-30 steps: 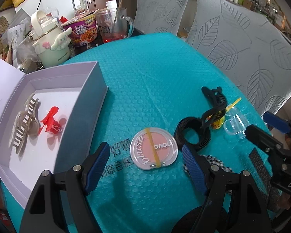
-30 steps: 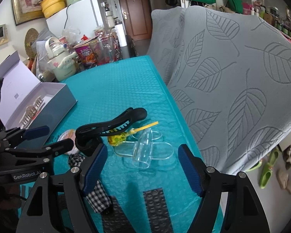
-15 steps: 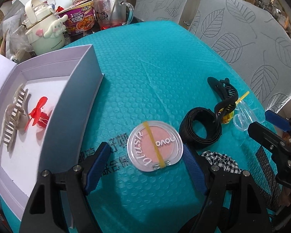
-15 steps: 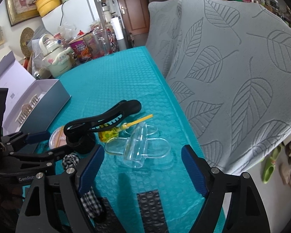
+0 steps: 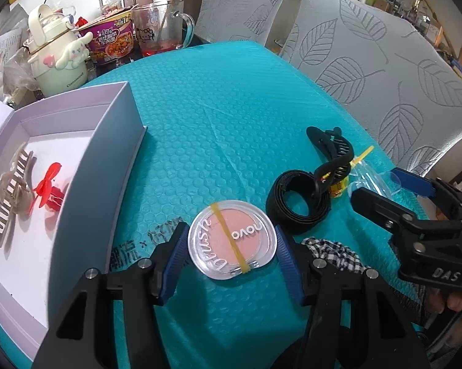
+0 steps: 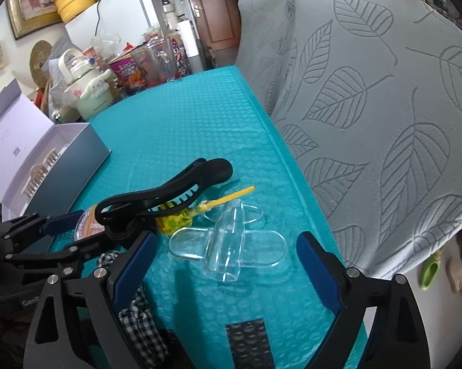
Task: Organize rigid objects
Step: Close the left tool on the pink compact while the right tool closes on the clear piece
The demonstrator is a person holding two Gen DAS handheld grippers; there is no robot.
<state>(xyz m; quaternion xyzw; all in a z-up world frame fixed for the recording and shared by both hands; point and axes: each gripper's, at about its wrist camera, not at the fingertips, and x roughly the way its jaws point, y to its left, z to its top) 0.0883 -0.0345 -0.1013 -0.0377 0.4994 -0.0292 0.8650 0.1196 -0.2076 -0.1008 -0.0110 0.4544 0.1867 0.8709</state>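
Note:
A round clear blush compact (image 5: pixel 232 240) with a yellow rubber band lies on the teal bubble mat. My left gripper (image 5: pixel 232 261) is closing on it, and both blue pads (image 5: pixel 175 258) touch its rim. My right gripper (image 6: pixel 226 243) points down over a clear plastic piece (image 6: pixel 252 247); its jaws are opening wide and touch nothing. Beside that piece lie a yellow lollipop (image 6: pixel 175 221) and a black hair claw (image 6: pixel 175 187). The open lavender box (image 5: pixel 120 141) on the left holds a beige claw clip (image 5: pixel 9 196) and a red clip (image 5: pixel 49 190).
A coiled black band (image 5: pixel 295 206) and a checked scrunchie (image 5: pixel 332 249) lie right of the compact. At the table's far end stand a cartoon bottle (image 5: pixel 58 52), a noodle cup (image 5: pixel 110 40) and a glass mug (image 5: pixel 160 27). Grey leaf-patterned chairs (image 5: pixel 384 70) line the right edge.
The left jaws have narrowed from wide apart onto the compact's rim. The right jaws have spread wider and come slightly lower toward the clear piece.

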